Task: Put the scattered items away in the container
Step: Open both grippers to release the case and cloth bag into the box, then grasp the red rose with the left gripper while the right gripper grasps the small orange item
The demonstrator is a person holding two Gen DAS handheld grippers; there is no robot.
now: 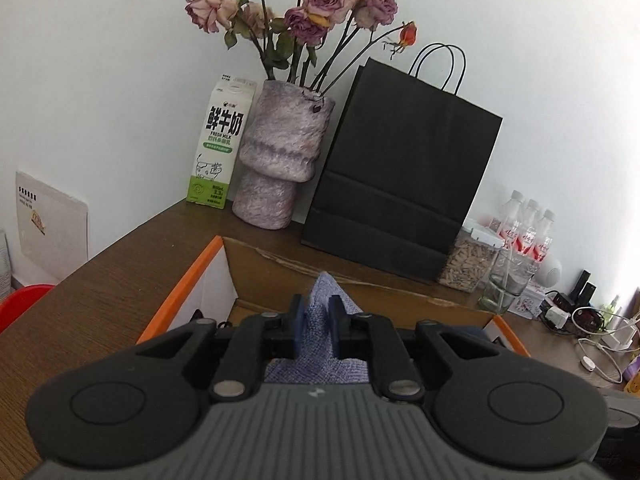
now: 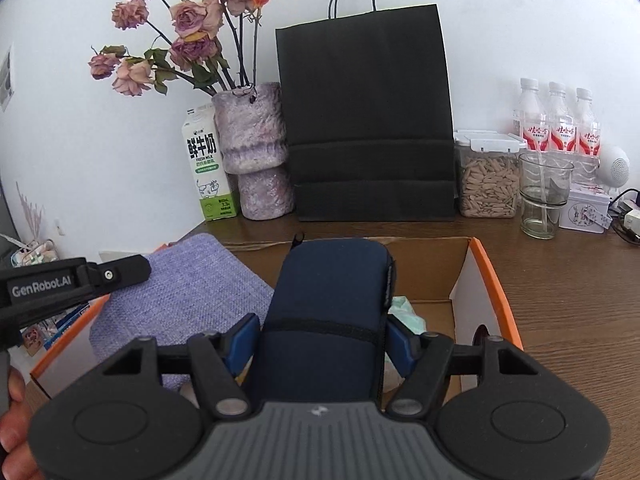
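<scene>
An open cardboard box with orange edges (image 1: 180, 292) (image 2: 496, 280) stands on the wooden desk. My left gripper (image 1: 318, 322) is shut on a lilac woven cloth (image 1: 320, 344) and holds it over the box; the cloth (image 2: 188, 300) also shows in the right wrist view, with the left gripper's side at the left edge. My right gripper (image 2: 320, 340) is shut on a dark navy zip pouch (image 2: 328, 308) and holds it over the box's middle. A pale green crumpled item (image 2: 408, 314) lies in the box beside the pouch.
Behind the box stand a milk carton (image 1: 218, 148), a mottled vase of dried roses (image 1: 280, 160), a black paper bag (image 1: 400, 176), a seed jar (image 2: 486, 178), a glass (image 2: 542, 200), three water bottles (image 2: 560, 124) and a small tin (image 2: 586, 208). Cables (image 1: 592, 332) lie at far right.
</scene>
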